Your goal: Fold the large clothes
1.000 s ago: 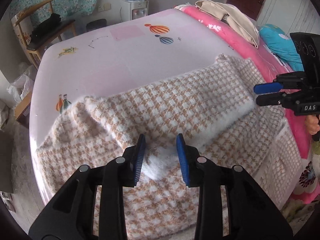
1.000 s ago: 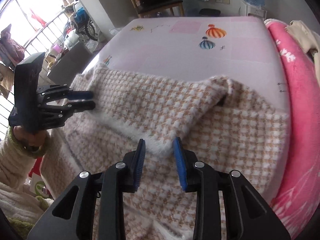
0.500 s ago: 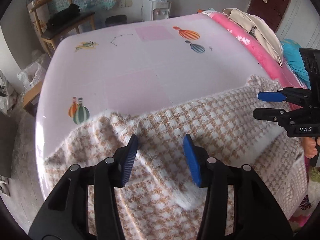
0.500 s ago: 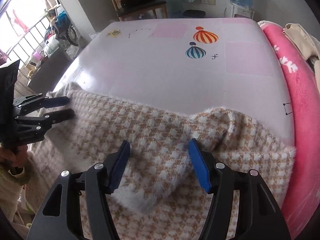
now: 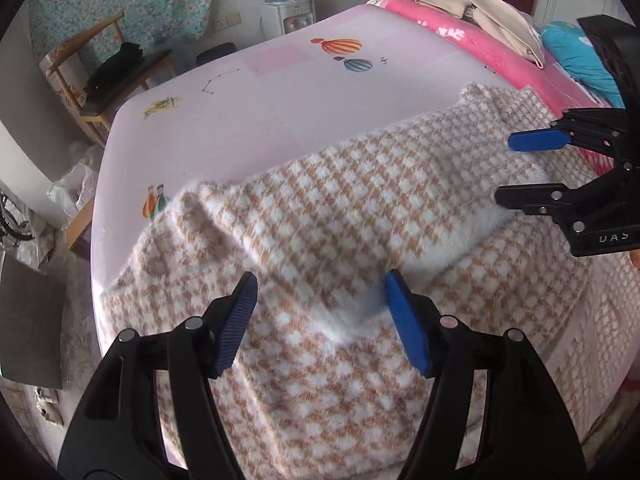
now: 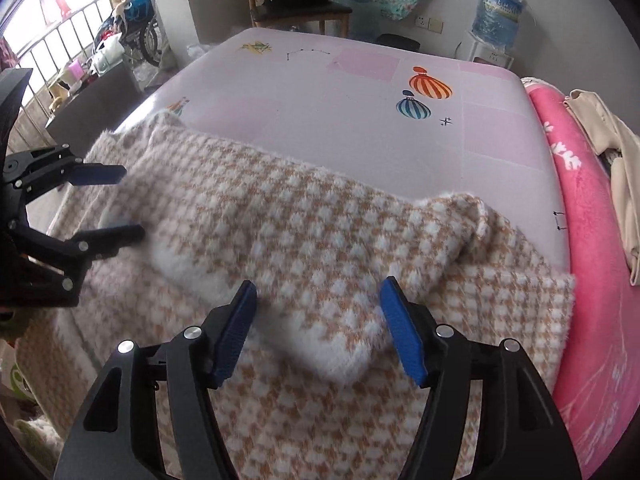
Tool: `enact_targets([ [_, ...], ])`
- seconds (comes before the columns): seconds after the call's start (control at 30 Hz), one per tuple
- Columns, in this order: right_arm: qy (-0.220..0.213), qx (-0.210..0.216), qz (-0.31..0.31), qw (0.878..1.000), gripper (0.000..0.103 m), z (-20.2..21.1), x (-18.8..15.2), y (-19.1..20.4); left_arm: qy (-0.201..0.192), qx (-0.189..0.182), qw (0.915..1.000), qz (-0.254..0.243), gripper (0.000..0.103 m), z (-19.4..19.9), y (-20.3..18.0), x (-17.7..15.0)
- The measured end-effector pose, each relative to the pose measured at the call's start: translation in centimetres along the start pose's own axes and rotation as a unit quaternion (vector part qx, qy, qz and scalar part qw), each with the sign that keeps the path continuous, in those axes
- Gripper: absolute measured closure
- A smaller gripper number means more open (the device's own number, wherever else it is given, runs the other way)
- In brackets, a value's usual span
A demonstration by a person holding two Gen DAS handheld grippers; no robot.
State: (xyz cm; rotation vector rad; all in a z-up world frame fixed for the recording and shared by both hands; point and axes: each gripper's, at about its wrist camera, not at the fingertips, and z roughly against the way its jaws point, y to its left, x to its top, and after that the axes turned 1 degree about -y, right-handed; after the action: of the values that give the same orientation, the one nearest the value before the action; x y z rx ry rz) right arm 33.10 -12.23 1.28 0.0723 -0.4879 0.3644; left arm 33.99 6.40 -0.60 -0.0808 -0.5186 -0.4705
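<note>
Fuzzy knit sweater (image 5: 344, 216), tan and white houndstooth check with plain white furry edges, lies spread across the near part of a bed (image 5: 280, 92) covered in a smooth pale-pink sheet with balloon prints. One flap is folded over the lower layer, its white underside showing along the fold edge; a bunched lump sits at the right end in the right wrist view. A pink fleece blanket (image 6: 592, 216) runs along the bed's right side, with a cream garment (image 5: 480, 4) on top.

Versus a second ago: both grippers then were narrow, pinching the white edge of the flap; now both stand wide apart with nothing held, and the flap rests on the sweater.

Left gripper (image 5: 320, 308) hovers over the sweater, the white fold corner lying between and just ahead of its blue pads. Right gripper (image 6: 318, 312) likewise is spread wide, with the flap's white corner lying between its pads, untouched.
</note>
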Motion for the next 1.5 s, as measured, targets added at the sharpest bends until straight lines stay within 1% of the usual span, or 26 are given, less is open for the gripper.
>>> enact_targets([
  [0.07, 0.008, -0.019, -0.003, 1.000, 0.039, 1.1, -1.0, 0.0, 0.004, -0.003, 0.9998, 0.020, 0.040, 1.0, 0.4, -0.7],
  [0.1, 0.005, -0.016, -0.012, 1.000, 0.039, 1.9, -1.5, -0.1, -0.002, 0.000, 0.9996, 0.028, 0.040, 1.9, 0.5, -1.2],
  [0.13, -0.005, -0.003, -0.025, 1.000, 0.039, 2.9, -2.0, -0.2, -0.012, 0.000, 0.9993, 0.035, 0.040, 2.9, 0.6, -1.6],
  [0.17, -0.015, 0.014, -0.039, 0.999, 0.035, 4.0, -2.6, -0.4, -0.022, -0.003, 0.9988, 0.043, 0.037, 3.9, 0.6, -2.1],
  [0.2, -0.025, 0.028, -0.054, 0.998, 0.032, 5.1, -3.1, -0.6, -0.031, -0.007, 0.9981, 0.052, 0.032, 5.0, 0.7, -2.5],
  [0.23, -0.036, 0.040, -0.069, 0.996, 0.030, 6.1, -3.8, -0.7, -0.041, -0.012, 0.9972, 0.062, 0.031, 6.0, 0.6, -2.9],
  [0.27, -0.045, 0.051, -0.083, 0.994, 0.026, 6.9, -4.5, -0.8, -0.048, -0.017, 0.9963, 0.069, 0.029, 6.9, 0.4, -3.4],
  [0.3, -0.050, 0.061, -0.095, 0.992, 0.022, 7.6, -5.2, -0.8, -0.052, -0.020, 0.9957, 0.074, 0.026, 7.7, 0.0, -3.8],
  [0.37, -0.052, 0.073, -0.115, 0.989, 0.020, 8.6, -6.7, -0.4, -0.058, -0.020, 0.9948, 0.081, 0.022, 9.0, -0.8, -4.8],
  [0.47, -0.042, 0.076, -0.127, 0.988, 0.020, 9.2, -9.1, 0.4, -0.051, -0.015, 0.9948, 0.086, 0.022, 10.0, -2.5, -6.3],
  [0.57, -0.032, 0.064, -0.137, 0.988, 0.020, 9.5, -11.6, 1.3, -0.035, 0.006, 0.9957, 0.086, 0.021, 10.2, -4.2, -8.0],
  [0.63, -0.024, 0.072, -0.149, 0.986, 0.020, 9.5, -13.2, 1.6, -0.026, 0.013, 0.9955, 0.090, 0.021, 10.3, -5.3, -9.2],
  [0.73, -0.009, 0.074, -0.161, 0.984, 0.020, 9.5, -15.5, 2.2, -0.008, 0.021, 0.9950, 0.098, 0.021, 10.0, -6.6, -11.0],
  [0.83, -0.002, 0.056, -0.165, 0.985, 0.020, 10.0, -17.3, 2.7, 0.002, 0.045, 0.9940, 0.099, 0.021, 9.9, -7.6, -12.4],
  [0.93, -0.011, 0.039, -0.167, 0.985, 0.019, 10.9, -18.7, 3.1, -0.003, 0.071, 0.9919, 0.105, 0.021, 10.3, -8.1, -13.3],
  [1.03, -0.015, 0.032, -0.170, 0.985, 0.017, 11.0, -19.6, 3.2, 0.002, 0.100, 0.9898, 0.102, 0.019, 10.0, -8.7, -14.0],
  [1.17, -0.007, 0.039, -0.170, 0.985, 0.017, 10.4, -19.4, 3.8, 0.009, 0.104, 0.9877, 0.116, 0.019, 9.0, -8.7, -14.4],
  [1.3, -0.011, 0.034, -0.154, 0.987, 0.017, 10.4, -18.2, 4.8, 0.039, 0.111, 0.9836, 0.137, 0.019, 7.1, -8.3, -14.8],
  [1.33, -0.012, 0.034, -0.151, 0.988, 0.017, 10.3, -17.9, 5.0, 0.045, 0.110, 0.9827, 0.142, 0.018, 6.7, -8.2, -14.9],
  [1.37, -0.014, 0.034, -0.148, 0.988, 0.017, 10.2, -17.7, 5.1, 0.043, 0.115, 0.9812, 0.149, 0.013, 6.6, -8.1, -15.1],
  [1.4, -0.014, 0.032, -0.147, 0.989, 0.017, 10.0, -17.5, 5.2, 0.042, 0.119, 0.9798, 0.156, 0.011, 6.6, -8.0, -15.1],
  [1.5, -0.004, 0.030, -0.145, 0.989, 0.017, 8.7, -17.2, 5.5, 0.044, 0.112, 0.9784, 0.168, 0.009, 6.4, -7.6, -15.4],
])
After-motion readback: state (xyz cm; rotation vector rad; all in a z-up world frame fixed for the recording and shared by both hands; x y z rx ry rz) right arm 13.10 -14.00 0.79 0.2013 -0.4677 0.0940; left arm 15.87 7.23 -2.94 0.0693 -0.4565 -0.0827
